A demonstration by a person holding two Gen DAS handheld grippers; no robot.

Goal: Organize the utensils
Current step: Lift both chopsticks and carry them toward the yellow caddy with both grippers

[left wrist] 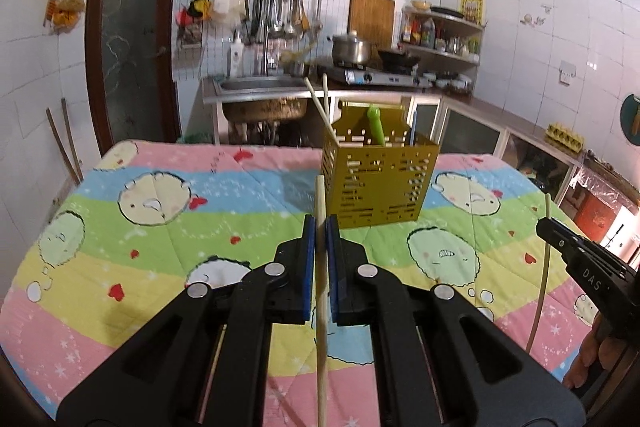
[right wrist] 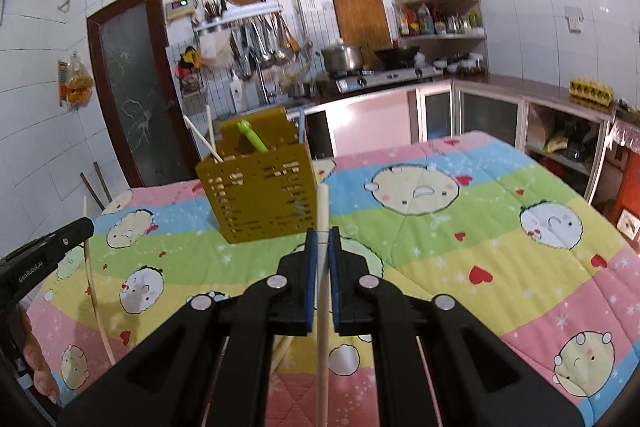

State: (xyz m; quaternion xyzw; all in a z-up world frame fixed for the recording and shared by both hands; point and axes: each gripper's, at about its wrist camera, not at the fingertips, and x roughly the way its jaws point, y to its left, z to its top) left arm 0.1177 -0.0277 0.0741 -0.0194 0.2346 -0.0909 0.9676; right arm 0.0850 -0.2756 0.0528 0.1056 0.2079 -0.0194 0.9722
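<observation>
1. Left gripper [left wrist: 320, 227]: blue pads closed narrow on a pale wooden chopstick [left wrist: 321, 307]. The stick stands roughly upright between the pads, its top just above the fingertips and its lower part running down out of view.
2. Right gripper [right wrist: 322, 237]: same state — pads pinched on a second chopstick [right wrist: 322, 307], also near upright, its tip rising a little above the fingertips.
3. Cross-check: in the left wrist view the right gripper [left wrist: 550, 227] shows at the right edge with its stick; in the right wrist view the left gripper [right wrist: 86, 227] shows at the left edge with its own.
4. Utensil holder [left wrist: 376, 187] — a perforated mustard-yellow box — stands upright on the quilt ahead of both grippers, apart from both held sticks.
5. Holder contents: two pale chopsticks [left wrist: 318, 105] leaning out at its left corner, a green-handled utensil [left wrist: 376, 125] in the middle, a thin blue stick [left wrist: 413, 127] at the right.
6. Surface: striped pastel quilt [left wrist: 140, 227] with cartoon faces.
7. Background: sink [left wrist: 260, 87], gas stove with pot [left wrist: 352, 49] and wok, corner shelf, brown door [left wrist: 132, 39].
</observation>
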